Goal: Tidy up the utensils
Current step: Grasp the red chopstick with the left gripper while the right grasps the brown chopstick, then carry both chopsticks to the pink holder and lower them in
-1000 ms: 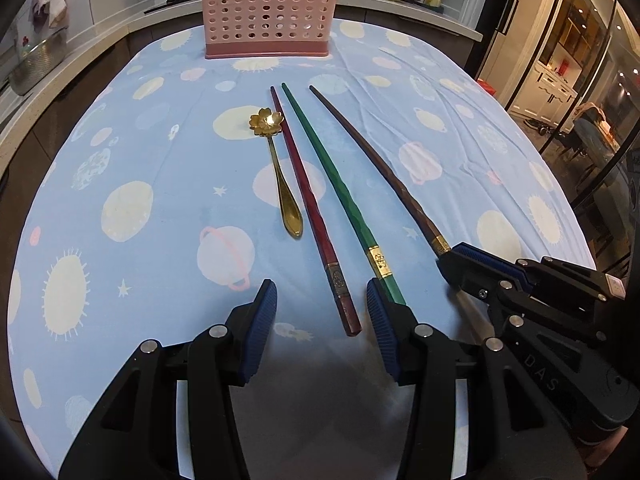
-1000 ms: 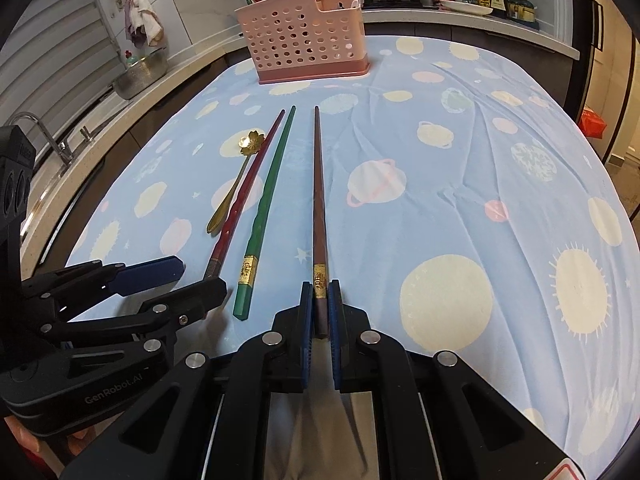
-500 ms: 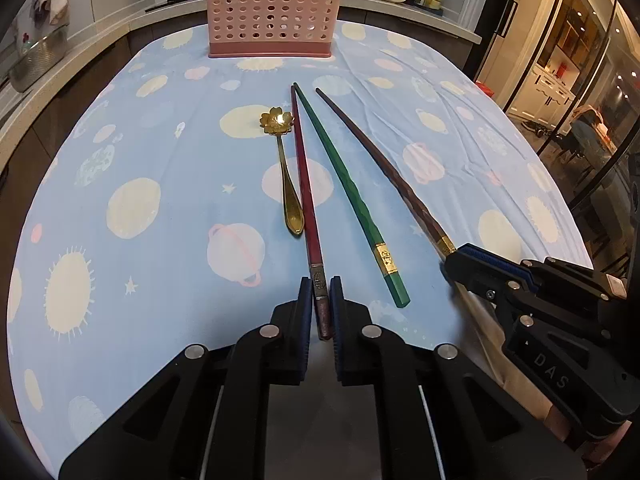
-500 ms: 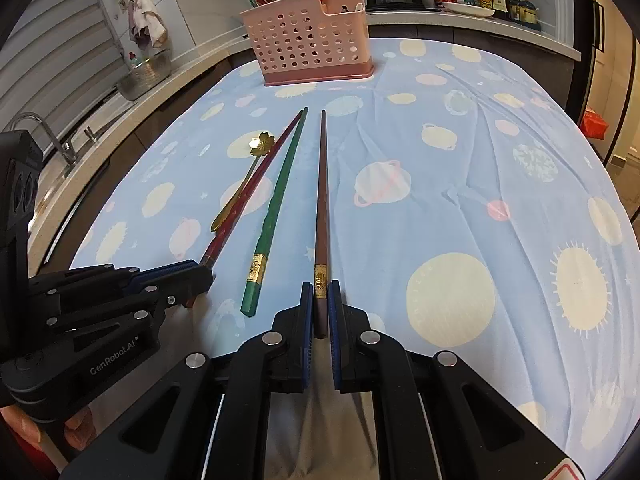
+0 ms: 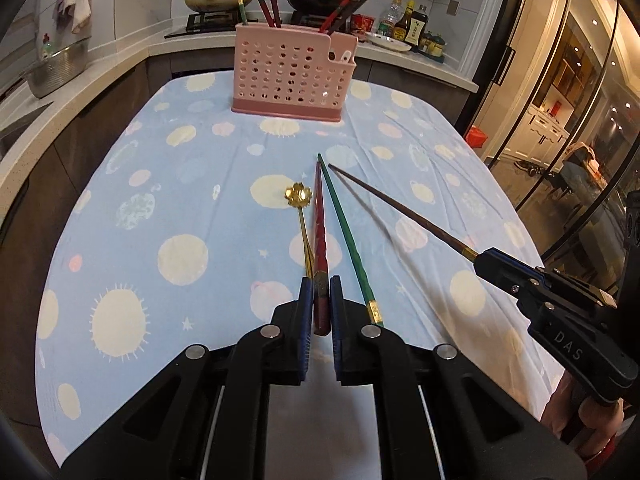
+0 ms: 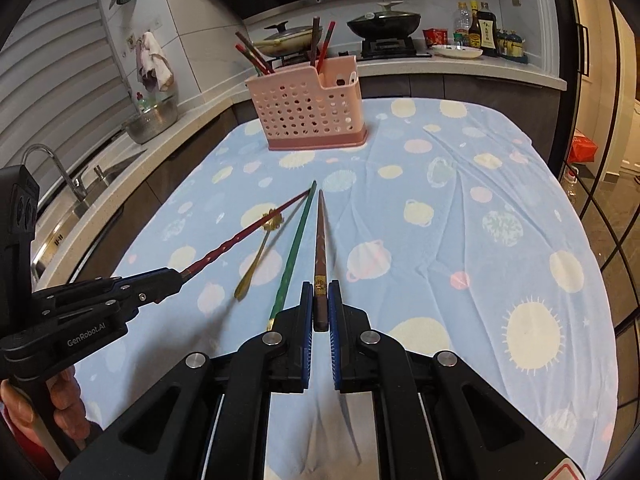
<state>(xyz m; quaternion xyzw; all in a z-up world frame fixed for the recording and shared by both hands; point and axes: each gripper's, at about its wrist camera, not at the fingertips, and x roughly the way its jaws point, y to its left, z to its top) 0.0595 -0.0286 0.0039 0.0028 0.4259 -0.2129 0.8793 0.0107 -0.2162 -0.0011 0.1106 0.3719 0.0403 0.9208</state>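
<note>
So right up close we've got the left gripper [image 5: 320, 300] clamped on the butt end of the red chopstick [image 5: 320, 236], and the right gripper [image 6: 320, 304] pinched shut on the butt of the brown chopstick [image 6: 320, 240], both sticks poking straight out ahead along the fingers with their tips angled down toward the tablecloth [image 5: 180, 208]. Both hands are tilted nose-down, side by side, the left one's handle wrapped by fingers at the edge of the right wrist view. Between the two held sticks the green chopstick [image 5: 348, 236] lies flat on the cloth, long axis running away from us, and the little gold flower spoon [image 5: 302, 216] lies just left of the red one, nobody touching either. The thing that matters next is the pink utensil holder [image 5: 290, 76], which stands dead ahead at the far end of the table, well apart from the stick tips, already with several chopsticks standing in it. Our read: both sticks point roughly at it, neither hand looks clearly nearer, and they'll need tipping up to vertical before dropping in
</note>
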